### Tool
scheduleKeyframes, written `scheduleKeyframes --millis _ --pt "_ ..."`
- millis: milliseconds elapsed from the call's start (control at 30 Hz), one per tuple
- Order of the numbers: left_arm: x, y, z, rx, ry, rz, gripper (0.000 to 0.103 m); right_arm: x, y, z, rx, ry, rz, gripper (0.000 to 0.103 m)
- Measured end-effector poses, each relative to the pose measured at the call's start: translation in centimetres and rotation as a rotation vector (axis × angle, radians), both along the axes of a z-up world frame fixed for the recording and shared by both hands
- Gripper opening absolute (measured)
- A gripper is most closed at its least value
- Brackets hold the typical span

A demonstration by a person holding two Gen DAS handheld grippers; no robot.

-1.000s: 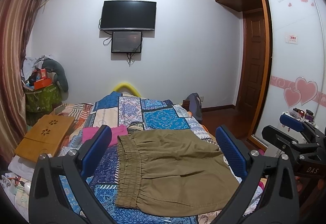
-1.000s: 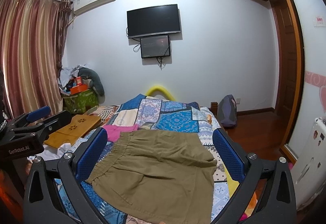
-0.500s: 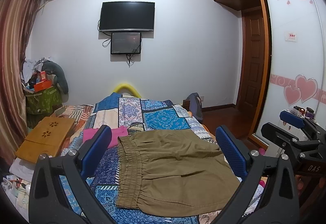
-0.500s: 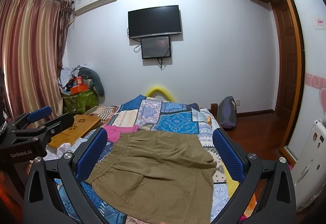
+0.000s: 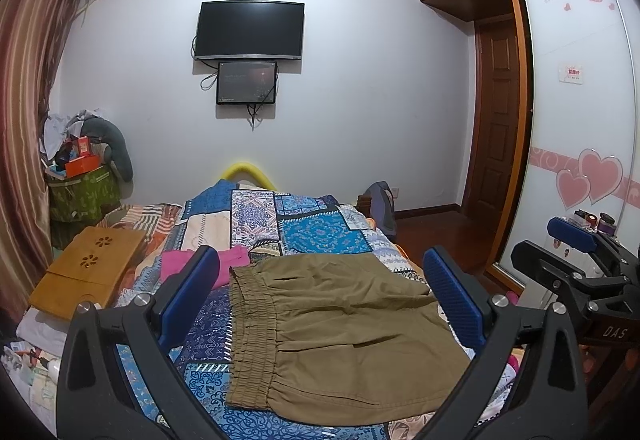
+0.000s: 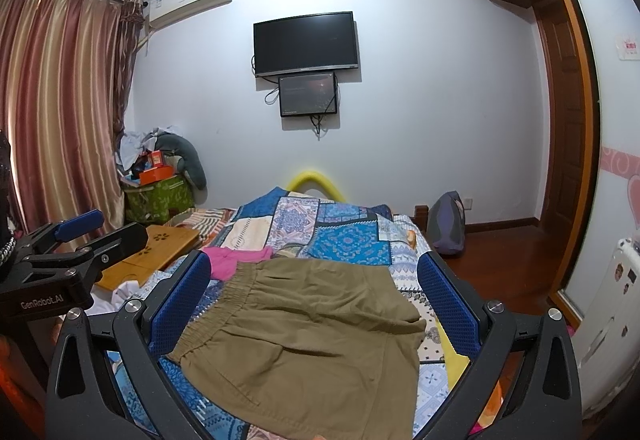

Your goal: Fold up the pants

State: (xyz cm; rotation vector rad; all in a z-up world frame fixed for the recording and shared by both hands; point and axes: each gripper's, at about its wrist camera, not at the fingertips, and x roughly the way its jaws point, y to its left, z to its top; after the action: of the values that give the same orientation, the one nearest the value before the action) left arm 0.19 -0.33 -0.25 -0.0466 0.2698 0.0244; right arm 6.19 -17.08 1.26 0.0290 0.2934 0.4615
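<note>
A pair of olive-brown pants [image 5: 336, 332] lies spread flat on the bed, elastic waistband to the left, legs to the right; it also shows in the right wrist view [image 6: 304, 340]. My left gripper [image 5: 320, 304] is open and empty, held above the pants near the bed's foot. My right gripper [image 6: 312, 304] is open and empty, also above the pants. The right gripper shows at the right edge of the left wrist view [image 5: 580, 272]; the left gripper shows at the left edge of the right wrist view [image 6: 72, 256].
The bed has a blue patchwork quilt [image 5: 304, 228]. A pink cloth [image 5: 224, 264] lies just beyond the waistband. A wooden lap table [image 5: 88, 272] sits at the bed's left. A wardrobe with heart decals [image 5: 580, 160] stands right; a backpack [image 6: 448, 228] sits on the floor.
Both views have drifted very slightly; the pants lie the same and both grippers stay open.
</note>
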Motion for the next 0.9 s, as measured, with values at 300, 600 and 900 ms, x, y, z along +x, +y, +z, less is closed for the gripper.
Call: scheduleKeyframes --millis 300,600,900 --pt "0.2 0.0 -0.2 0.003 0.005 0.002 0.103 0.2 0.1 -0.2 -0.002 0.005 0.003 0.103" --pt "1.7 0.2 -0.9 0.002 0.038 0.009 0.103 1.2 0.4 -1.0 -0.006 0.030 0.017 0.103" --pt "7.2 1.5 -3.9 -0.017 0.171 0.003 0.103 4.9 0.1 -4.4 -0.015 0.152 0.009 0.103"
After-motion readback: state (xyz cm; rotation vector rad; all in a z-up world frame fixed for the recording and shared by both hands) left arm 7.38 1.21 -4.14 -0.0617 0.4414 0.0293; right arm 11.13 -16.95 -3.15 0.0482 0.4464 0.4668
